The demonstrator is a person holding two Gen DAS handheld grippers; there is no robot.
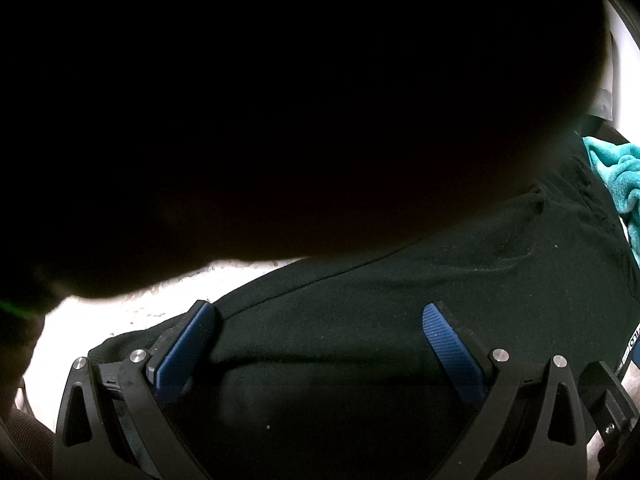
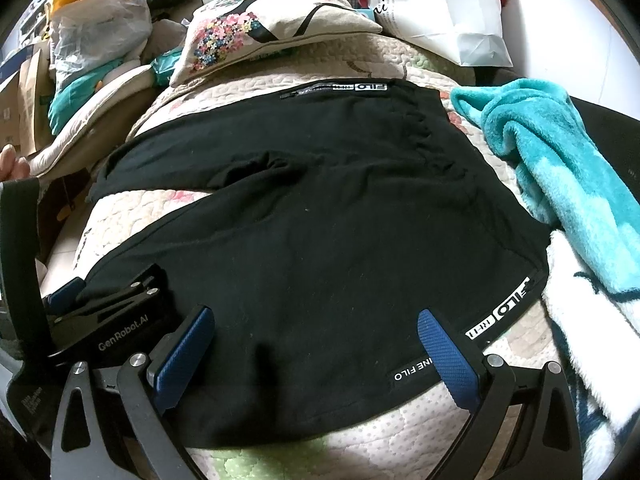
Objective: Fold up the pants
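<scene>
Black pants [image 2: 320,208] lie flat on a quilted bed cover [image 2: 224,92]. Both legs point left, and the waistband with white lettering [image 2: 500,312] is at the right. My right gripper [image 2: 316,344] is open just above the near leg, its blue pads [image 2: 444,356] spread wide over the fabric. My left gripper [image 2: 112,300] sits at the near leg's left end. In the left wrist view, the left gripper [image 1: 316,340] is open with black pants fabric [image 1: 400,300] beneath it. A large dark blurred shape fills the upper part of that view.
A teal fleece blanket [image 2: 560,168] lies right of the waistband, with a white fluffy blanket [image 2: 580,320] below it. A floral pillow [image 2: 260,28] and a white bag [image 2: 440,0] lie behind the pants. Cluttered bags [image 2: 92,32] pile up at left. A person's fingers [image 2: 10,164] show at the far left.
</scene>
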